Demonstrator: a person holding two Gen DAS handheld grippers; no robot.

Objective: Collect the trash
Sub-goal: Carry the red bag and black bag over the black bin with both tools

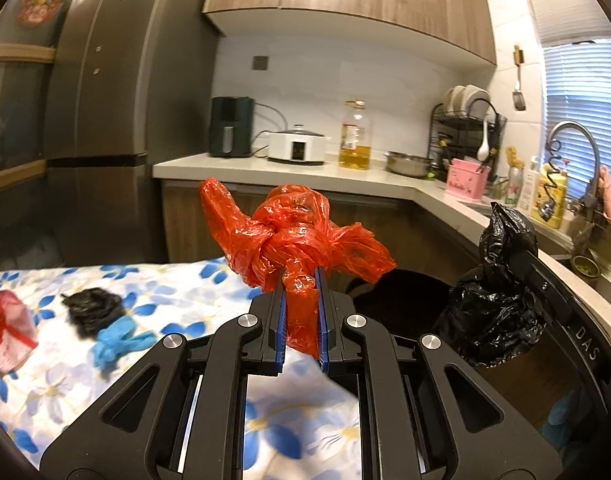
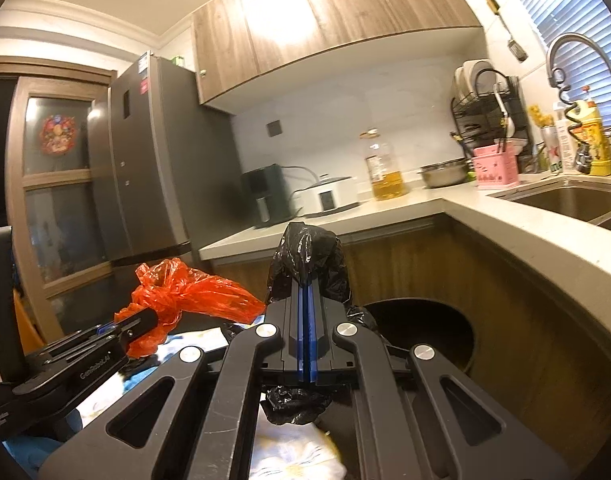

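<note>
The left gripper [image 1: 301, 280] is black with blue pads and clamps a shiny red plastic bag [image 1: 293, 236], while the right gripper [image 2: 305, 292], black with the same blue pads, pinches a glossy black plastic bag [image 2: 309, 256]. The tablecloth [image 1: 177, 292] is white with blue flowers and yellow centres, and on it lie a crumpled black bag [image 1: 93, 308] and a light blue glove [image 1: 117, 340]. The bin [image 2: 433, 332] is dark brown to black, the cupboards [image 2: 345, 20] wood-grained brown, the counter [image 1: 285, 176] pale cream.

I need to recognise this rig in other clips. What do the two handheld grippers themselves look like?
Both the left gripper and the right gripper are matte black, with two straight parallel fingers lined by blue ribbed pads. Angled black linkage arms with triangular cut-outs drive the fingers, joined by round silver pivot pins. The left one carries white "GenRobot.AI" lettering on its side. No cables, hands or sleeves show.
</note>
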